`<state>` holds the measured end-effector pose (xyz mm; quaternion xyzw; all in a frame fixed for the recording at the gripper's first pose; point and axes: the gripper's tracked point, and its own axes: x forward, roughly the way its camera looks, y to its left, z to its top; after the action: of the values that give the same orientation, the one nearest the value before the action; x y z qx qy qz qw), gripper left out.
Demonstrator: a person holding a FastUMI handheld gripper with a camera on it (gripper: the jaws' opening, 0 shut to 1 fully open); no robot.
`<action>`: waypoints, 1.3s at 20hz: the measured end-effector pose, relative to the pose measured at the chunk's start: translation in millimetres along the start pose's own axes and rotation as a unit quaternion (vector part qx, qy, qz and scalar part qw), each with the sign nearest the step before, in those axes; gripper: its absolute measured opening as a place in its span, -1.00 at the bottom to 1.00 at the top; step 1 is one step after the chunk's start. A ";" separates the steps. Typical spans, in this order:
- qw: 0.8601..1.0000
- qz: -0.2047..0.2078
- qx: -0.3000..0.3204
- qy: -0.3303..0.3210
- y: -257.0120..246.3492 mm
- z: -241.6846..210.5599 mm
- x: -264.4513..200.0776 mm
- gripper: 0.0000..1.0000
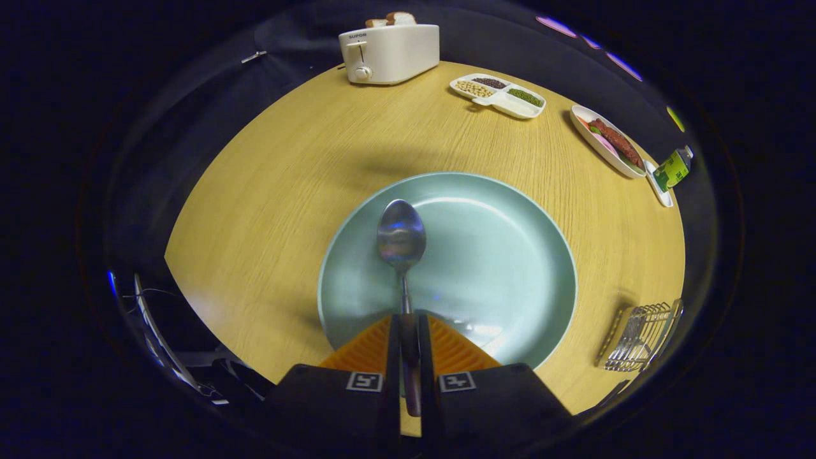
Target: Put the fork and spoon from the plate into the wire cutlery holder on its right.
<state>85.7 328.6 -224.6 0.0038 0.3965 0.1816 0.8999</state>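
My gripper (pixel 408 320) is shut on the handle of a metal spoon (pixel 401 239). Both fingers press on the handle, and the spoon's bowl points straight ahead beyond the fingertips, over the middle of a pale green plate (pixel 510 255). The plate lies on the round wooden table just ahead of the fingers. The wire cutlery holder (pixel 641 328) stands on the table to the right of the plate, near the table's edge. Metal prongs show inside it, though whether they belong to a fork or to the wires I cannot tell.
A white toaster (pixel 389 54) with bread slices stands at the table's far side. To its right are a divided white dish of beans (pixel 498 95), then an oval dish of food (pixel 609 146) and a small green bottle (pixel 672 169) near the right edge.
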 end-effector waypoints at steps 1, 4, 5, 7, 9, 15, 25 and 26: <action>1.000 0.005 0.000 0.004 0.8 0.1 0.0 -0.73; 1.000 0.024 0.010 0.013 4.5 1.5 -4.0 -0.84; 1.000 0.024 0.018 0.006 1.8 5.1 -8.1 -0.84; 0.999 0.033 0.040 -0.002 -3.8 11.2 -19.2 -0.85; 0.998 0.040 0.047 -0.004 -12.2 15.5 -31.8 -0.85; 0.998 0.056 0.009 -0.005 -67.0 24.1 -108.8 -0.85; 0.983 -0.015 -0.031 0.180 -242.5 -44.3 -224.7 -0.84; 0.978 -0.020 -0.035 0.206 -251.9 -51.8 -226.6 -0.85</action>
<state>-10.2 11.5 -136.7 -0.0726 0.5666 0.1744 0.8021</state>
